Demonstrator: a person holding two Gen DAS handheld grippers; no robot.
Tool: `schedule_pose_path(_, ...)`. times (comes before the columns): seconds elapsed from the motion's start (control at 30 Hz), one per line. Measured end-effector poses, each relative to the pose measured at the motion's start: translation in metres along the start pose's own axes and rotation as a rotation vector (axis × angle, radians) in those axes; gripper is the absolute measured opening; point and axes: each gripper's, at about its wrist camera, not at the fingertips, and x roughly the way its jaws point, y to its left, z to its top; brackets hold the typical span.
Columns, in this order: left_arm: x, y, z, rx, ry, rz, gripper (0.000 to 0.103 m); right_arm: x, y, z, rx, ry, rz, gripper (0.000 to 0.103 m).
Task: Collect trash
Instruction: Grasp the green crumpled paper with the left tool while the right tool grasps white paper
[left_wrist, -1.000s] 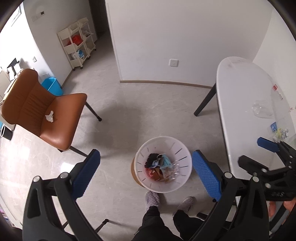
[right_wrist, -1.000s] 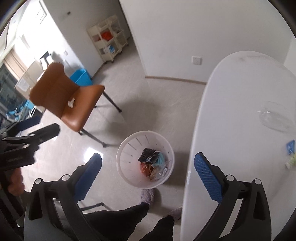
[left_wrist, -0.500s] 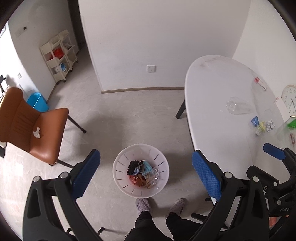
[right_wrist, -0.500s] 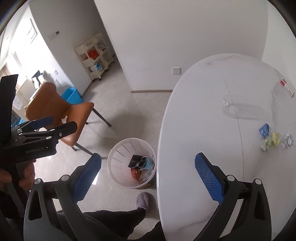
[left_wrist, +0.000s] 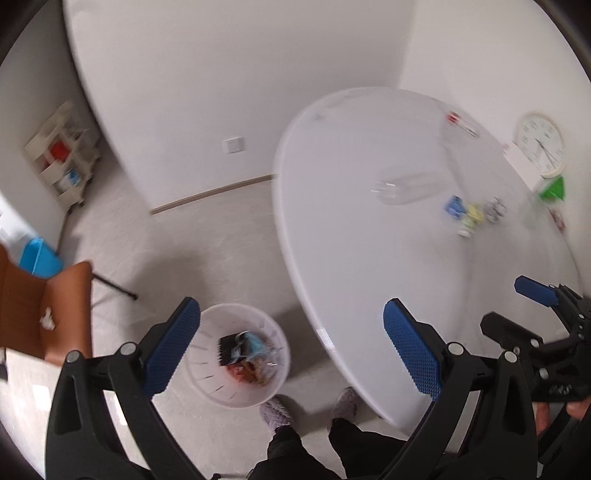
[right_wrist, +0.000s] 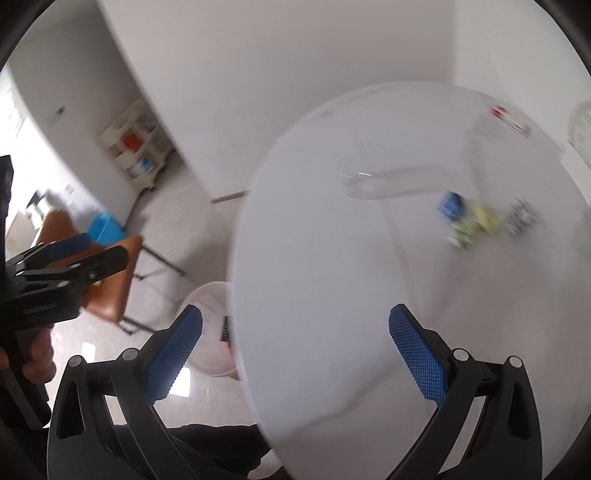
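Both views smeared by motion blur; fine detail is lost. Small litter on the white table (left_wrist: 351, 258) reads only as colour patches: a blue scrap (left_wrist: 454, 206), a yellow-green crumple (left_wrist: 472, 218), a grey-white wad (left_wrist: 495, 211). What each one is, cannot tell. A clear plastic bottle (left_wrist: 406, 186) lies on its side just beside them, nearly lost against the tabletop. From the right wrist the table edge cuts off most of the white trash bin (right_wrist: 210, 328). The bin stands on the floor by the table's near edge, already holding dark, blue and red rubbish. A white crumpled tissue (left_wrist: 47, 319) sits on the seat of the brown chair (left_wrist: 44, 306), which is cropped at the frame edge.

Left gripper (left_wrist: 291, 350): jaws spread wide, nothing between them, held high above the bin and the table edge. Right gripper (right_wrist: 295, 354): jaws likewise wide apart and empty, over the near part of the table, well short of the litter. The holder's slippered feet are visible between bin and table.

Room: pale tiled floor, white walls, a cream shelf trolley (left_wrist: 61, 151) against the far wall, a blue tub (left_wrist: 38, 256) behind the chair, a round clock (left_wrist: 541, 142) leaning at the table's far side.
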Motion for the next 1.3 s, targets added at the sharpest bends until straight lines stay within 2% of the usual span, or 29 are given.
schedule_pose_path(0.1,0.01,-0.031,0.008,0.052,0.008,-0.042,0.095,-0.006,-0.04,-0.006,0.071,-0.007,-0.052,0.1)
schedule_pose_path(0.27,0.038,-0.104,0.027,0.131,0.03,-0.126,0.095,-0.013,-0.111,-0.015,0.163,-0.014,-0.141,0.1)
schedule_pose_path(0.43,0.083,-0.177,0.054,0.153,0.056,-0.183,0.095,-0.012,-0.176,-0.014,0.207,-0.024,-0.2,0.1)
schedule_pose_path(0.53,0.115,-0.221,0.071,0.157,0.059,-0.183,0.095,-0.007,-0.212,-0.011,0.222,-0.032,-0.221,0.1)
schedule_pose_path(0.73,0.173,-0.281,0.09,0.18,0.096,-0.177,0.093,0.014,-0.273,-0.008,0.264,-0.017,-0.218,0.1)
schedule_pose_path(0.93,0.22,-0.315,0.097,0.185,0.151,-0.16,0.076,0.031,-0.312,-0.002,0.303,-0.015,-0.187,0.1)
schedule_pose_path(1.0,0.231,-0.32,0.097,0.183,0.169,-0.152,0.067,0.036,-0.319,-0.001,0.311,-0.015,-0.177,0.1)
schedule_pose_path(1.13,0.247,-0.326,0.096,0.176,0.196,-0.139,0.055,0.04,-0.325,0.002,0.317,-0.021,-0.164,0.1)
schedule_pose_path(1.2,0.251,-0.328,0.096,0.178,0.207,-0.142,0.043,0.042,-0.325,0.003,0.315,-0.022,-0.155,0.1)
schedule_pose_path(1.3,0.253,-0.328,0.094,0.165,0.206,-0.136,0.031,0.045,-0.323,0.007,0.304,-0.02,-0.136,0.1)
